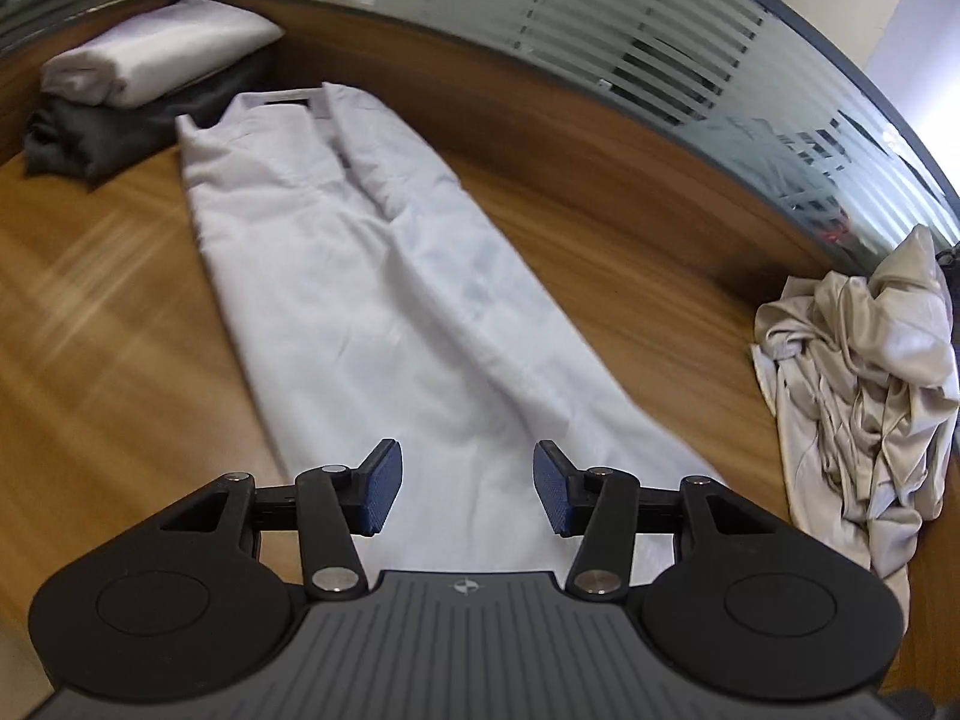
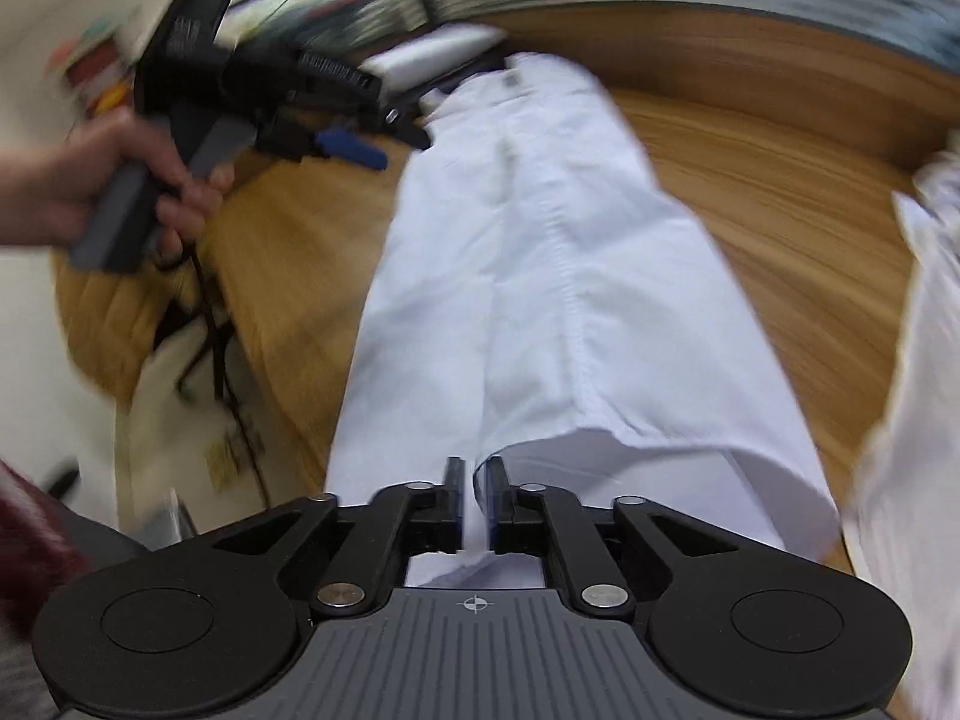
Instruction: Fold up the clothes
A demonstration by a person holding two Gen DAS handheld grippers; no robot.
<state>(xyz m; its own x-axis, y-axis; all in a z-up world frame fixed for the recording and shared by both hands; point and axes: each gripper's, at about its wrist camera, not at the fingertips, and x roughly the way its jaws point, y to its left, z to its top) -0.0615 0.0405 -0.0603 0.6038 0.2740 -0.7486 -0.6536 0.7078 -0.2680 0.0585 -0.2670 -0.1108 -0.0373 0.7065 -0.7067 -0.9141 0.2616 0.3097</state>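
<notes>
Nearest, the right gripper (image 2: pixel 476 501) has its jaws only a sliver apart, with the hem of the white shirt (image 2: pixel 540 276) standing in the slot; whether the pads still press the cloth cannot be told. The left gripper (image 1: pixel 467 495) hangs with jaws well apart and empty above the shirt's near end. The shirt lies folded into a long strip down the middle of the wooden tabletop (image 1: pixel 90 312), collar toward the far edge. Bare wood lies open on both sides of it. A crumpled beige garment (image 1: pixel 864 396) sits by the right edge, cut off and blurred in the right wrist view. Only that view shows the person's left hand (image 2: pixel 102 180). Folded clothes (image 1: pixel 150 54) are stacked at the far left corner.
</notes>
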